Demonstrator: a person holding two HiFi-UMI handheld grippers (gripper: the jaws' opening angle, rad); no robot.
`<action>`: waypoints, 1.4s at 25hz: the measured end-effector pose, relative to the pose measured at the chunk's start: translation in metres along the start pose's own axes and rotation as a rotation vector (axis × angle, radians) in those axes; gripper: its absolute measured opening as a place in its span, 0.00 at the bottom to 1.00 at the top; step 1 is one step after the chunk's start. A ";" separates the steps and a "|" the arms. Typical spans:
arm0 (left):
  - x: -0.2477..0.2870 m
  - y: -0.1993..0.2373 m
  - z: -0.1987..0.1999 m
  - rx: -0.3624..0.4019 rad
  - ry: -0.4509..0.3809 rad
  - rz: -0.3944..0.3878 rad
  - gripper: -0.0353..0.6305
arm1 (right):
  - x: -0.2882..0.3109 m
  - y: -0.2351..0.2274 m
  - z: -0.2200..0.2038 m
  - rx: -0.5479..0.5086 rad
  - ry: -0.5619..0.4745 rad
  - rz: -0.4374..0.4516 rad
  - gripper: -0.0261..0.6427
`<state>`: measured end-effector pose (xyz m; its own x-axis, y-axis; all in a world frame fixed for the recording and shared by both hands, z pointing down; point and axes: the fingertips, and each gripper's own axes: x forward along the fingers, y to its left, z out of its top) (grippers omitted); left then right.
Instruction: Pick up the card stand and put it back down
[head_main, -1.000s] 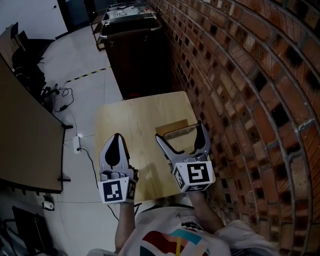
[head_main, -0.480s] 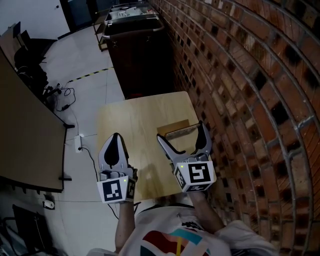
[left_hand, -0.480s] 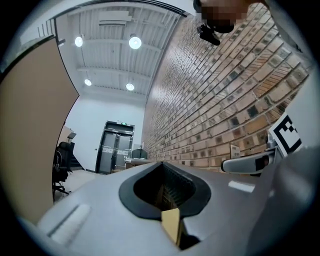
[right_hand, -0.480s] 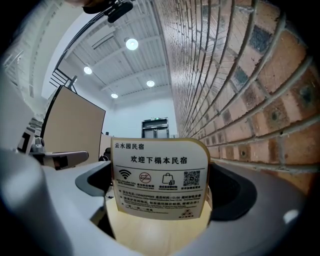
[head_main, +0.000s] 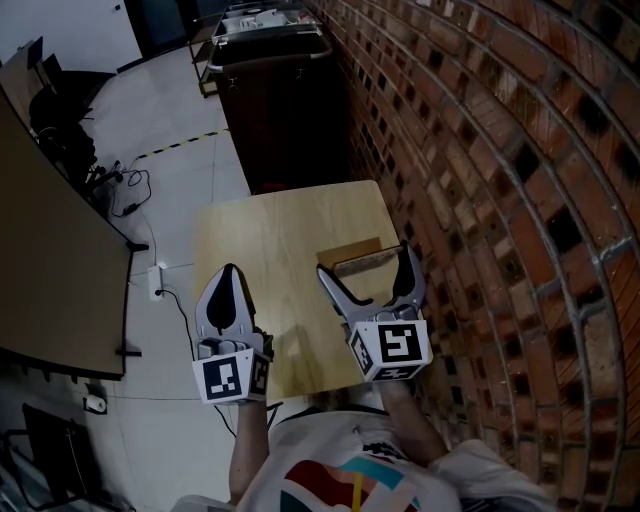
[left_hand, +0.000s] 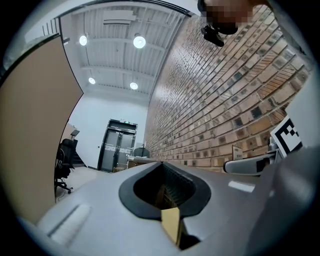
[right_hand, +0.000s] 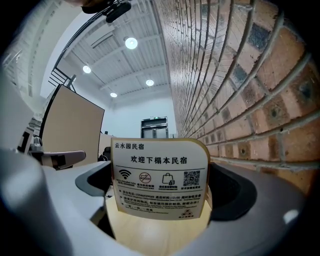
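Observation:
The card stand (head_main: 360, 262) (right_hand: 159, 177) is a white printed card upright on a wooden base, near the right edge of the small wooden table (head_main: 260, 230). My right gripper (head_main: 364, 260) (right_hand: 162, 205) is open, one jaw on each side of the stand; whether a jaw touches it is unclear. In the right gripper view the card fills the gap between the jaws. My left gripper (head_main: 231, 275) (left_hand: 167, 187) is shut and holds nothing, hovering over the table's near left corner.
A brick wall (head_main: 480, 150) runs close along the table's right side. A dark cart (head_main: 275, 100) stands beyond the far edge. A brown partition (head_main: 40, 270) and floor cables (head_main: 125, 195) lie to the left. The person's torso is at the near edge.
Hardly anything: the head view has shifted slightly, while both grippers and the card stand keep their places.

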<state>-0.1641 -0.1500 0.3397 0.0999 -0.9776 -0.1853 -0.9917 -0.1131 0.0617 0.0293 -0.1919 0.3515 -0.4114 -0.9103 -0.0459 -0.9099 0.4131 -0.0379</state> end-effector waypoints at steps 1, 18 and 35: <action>0.001 0.000 -0.002 -0.002 0.003 0.000 0.06 | 0.002 -0.001 -0.002 -0.002 0.004 -0.001 0.90; 0.011 0.034 -0.041 -0.035 0.093 0.061 0.06 | 0.143 -0.057 -0.207 0.022 0.399 -0.066 0.90; 0.034 0.063 -0.065 -0.028 0.143 0.116 0.06 | 0.177 -0.067 -0.270 0.036 0.529 -0.098 0.90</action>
<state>-0.2182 -0.2020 0.4011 -0.0024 -0.9994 -0.0342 -0.9948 -0.0011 0.1023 0.0027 -0.3874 0.6152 -0.3041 -0.8295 0.4684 -0.9467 0.3179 -0.0517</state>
